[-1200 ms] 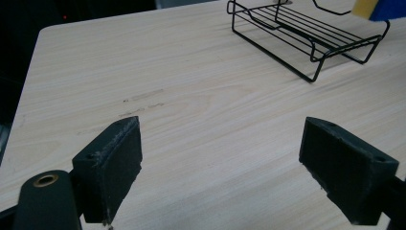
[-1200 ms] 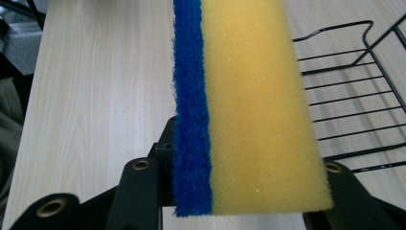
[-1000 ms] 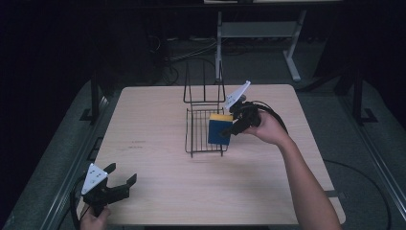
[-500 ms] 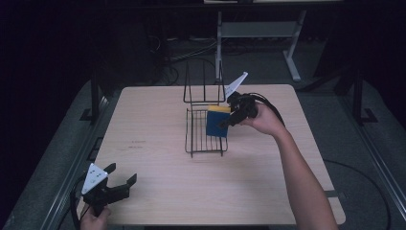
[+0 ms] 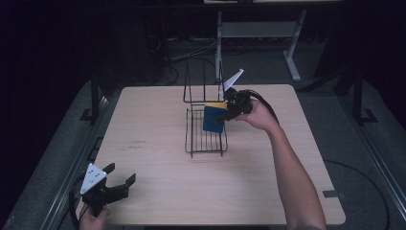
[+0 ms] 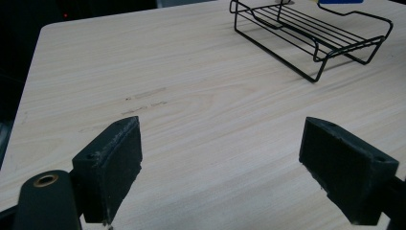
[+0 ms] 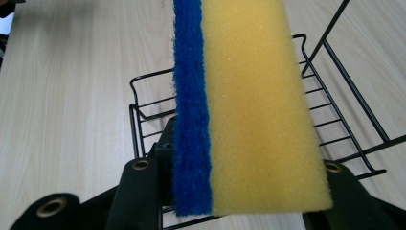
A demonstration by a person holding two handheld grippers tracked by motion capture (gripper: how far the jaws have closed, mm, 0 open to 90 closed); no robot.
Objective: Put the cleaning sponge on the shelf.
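A yellow sponge [image 5: 212, 118] with a blue scrub face hangs on edge over the black wire rack [image 5: 206, 139] in the middle of the table. My right gripper [image 5: 226, 114] is shut on the sponge [image 7: 244, 105], which stands up between its jaws above the rack's tray [image 7: 153, 115]. My left gripper [image 5: 119, 181] rests at the table's front left corner, held by a hand, open with nothing between its pads [image 6: 115, 158]. Ahead of it the rack [image 6: 306, 38] lies at the far right, with a sliver of the sponge [image 6: 340, 1] at the top edge.
The light wooden table [image 5: 153, 120] has bare room left of the rack and along the front. The rack's tall wire back [image 5: 201, 81] rises behind the tray. A white desk frame [image 5: 258, 33] stands on the dark floor beyond the table.
My right gripper has carried the sponge a little up and back over the rack, and turned slightly. The left gripper has not moved.
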